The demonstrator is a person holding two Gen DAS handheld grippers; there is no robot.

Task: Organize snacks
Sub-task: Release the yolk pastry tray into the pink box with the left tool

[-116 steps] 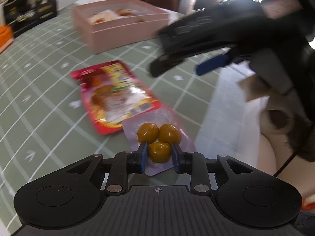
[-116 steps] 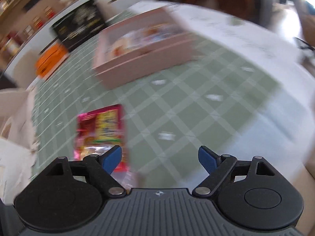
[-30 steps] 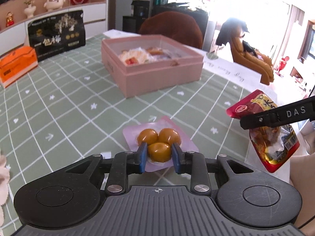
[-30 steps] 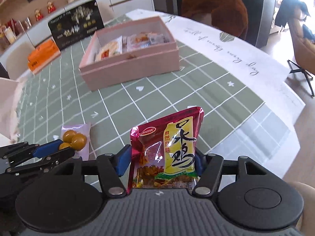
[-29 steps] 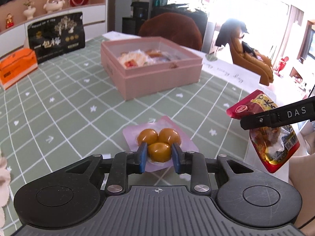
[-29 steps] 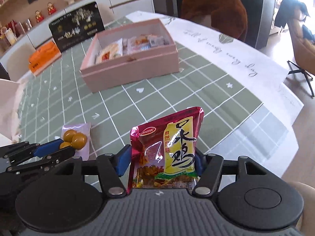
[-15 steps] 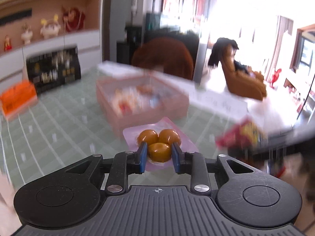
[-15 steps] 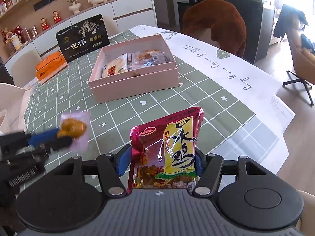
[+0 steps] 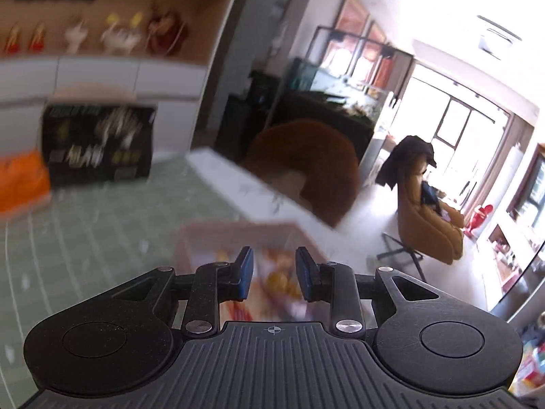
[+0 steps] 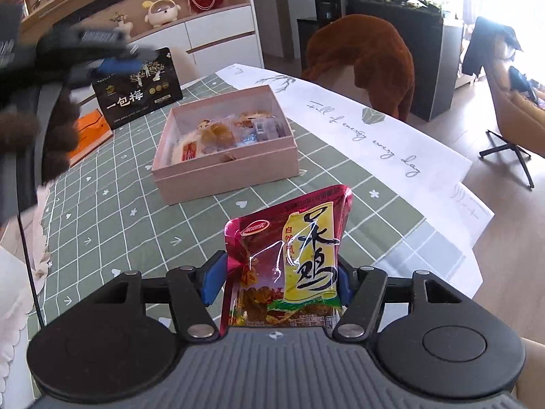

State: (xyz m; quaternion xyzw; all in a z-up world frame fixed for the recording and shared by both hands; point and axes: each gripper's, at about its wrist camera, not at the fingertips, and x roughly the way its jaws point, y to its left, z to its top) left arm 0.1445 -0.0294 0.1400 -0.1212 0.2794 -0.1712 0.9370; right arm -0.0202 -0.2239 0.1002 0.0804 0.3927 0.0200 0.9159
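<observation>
While my left gripper hangs released above the pink cardboard box, my right gripper grasps the red foil snack pouch, box at twelve o'clock; judging, only this remains.

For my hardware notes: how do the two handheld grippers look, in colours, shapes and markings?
Both are matte black. The left gripper and right gripper each have a ribbed central body with a small crosshair mark, two round side discs, silver pivot screws, and blue finger pads.

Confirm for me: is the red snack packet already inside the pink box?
No, the red snack packet is clamped upright in the right gripper, well short of the pink box.
</observation>
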